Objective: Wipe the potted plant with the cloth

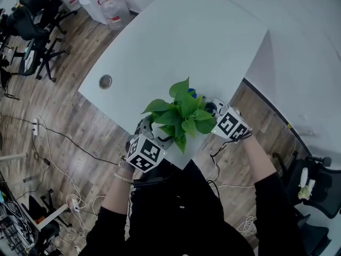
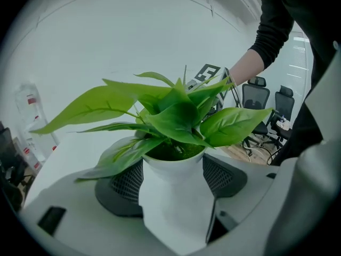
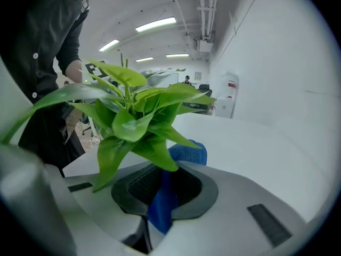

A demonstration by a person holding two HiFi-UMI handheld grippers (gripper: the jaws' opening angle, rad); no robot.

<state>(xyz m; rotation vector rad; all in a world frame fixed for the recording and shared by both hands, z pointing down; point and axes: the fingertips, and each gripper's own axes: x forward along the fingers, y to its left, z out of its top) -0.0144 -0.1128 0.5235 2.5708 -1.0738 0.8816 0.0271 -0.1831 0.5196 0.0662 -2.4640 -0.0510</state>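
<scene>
A person in black [image 1: 176, 212] fills the bottom of the head view, holding a gripper in each hand. Both grippers meet at a potted plant [image 1: 181, 113] just below the centre of the frame, at the near corner of a white surface [image 1: 186, 36]. Whether the pot rests on the surface cannot be seen.

The left gripper [image 2: 173, 181] is clamped on the plant's white pot [image 2: 170, 212], with one meshed pad against each side. Broad green leaves [image 2: 176, 119] spread above it.

The right gripper [image 3: 164, 188] is pinched on a blue cloth [image 3: 187, 152]. One fold hangs down between the jaws and the rest bunches up beyond them, just beside the lower leaves.

Farther along the surface, left of centre, sits a round cable grommet [image 1: 105, 81]. A wooden floor [image 1: 64, 121] with trailing cables runs down the left side of the frame. Black office chairs [image 1: 37, 15] stand at the upper left, with large water bottles [image 1: 114, 7] beside them at the top edge.
</scene>
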